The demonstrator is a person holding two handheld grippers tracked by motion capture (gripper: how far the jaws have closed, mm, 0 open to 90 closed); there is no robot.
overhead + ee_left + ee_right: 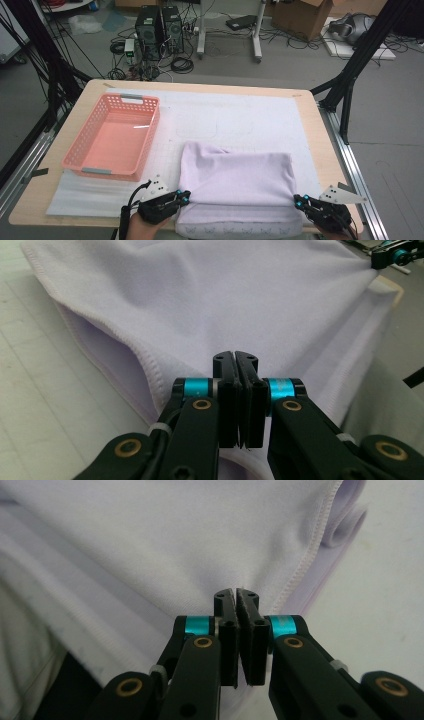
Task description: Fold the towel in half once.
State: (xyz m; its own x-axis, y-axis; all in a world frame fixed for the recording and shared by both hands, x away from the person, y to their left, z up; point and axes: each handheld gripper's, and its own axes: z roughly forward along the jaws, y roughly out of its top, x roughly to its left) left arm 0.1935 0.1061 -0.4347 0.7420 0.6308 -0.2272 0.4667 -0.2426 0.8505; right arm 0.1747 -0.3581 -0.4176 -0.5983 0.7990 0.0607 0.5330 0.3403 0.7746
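A pale lavender cloth (235, 182) lies folded on the near half of the table, with a butterfly-print hem at the front edge. My left gripper (186, 196) is shut on the cloth's near left corner. In the left gripper view the jaws (235, 357) are pressed together with the stitched cloth (225, 295) drawn up between them. My right gripper (298, 201) is shut on the near right corner. Its jaws (236, 594) pinch the cloth (165, 535) just inside the seam. The right gripper (387, 255) also shows far off in the left gripper view.
A pink plastic basket (85, 150) stands empty at the left of the table, on a white mat (240, 120). The wooden table edge (320, 145) runs along the right. Computer towers, cables and boxes sit on the floor beyond.
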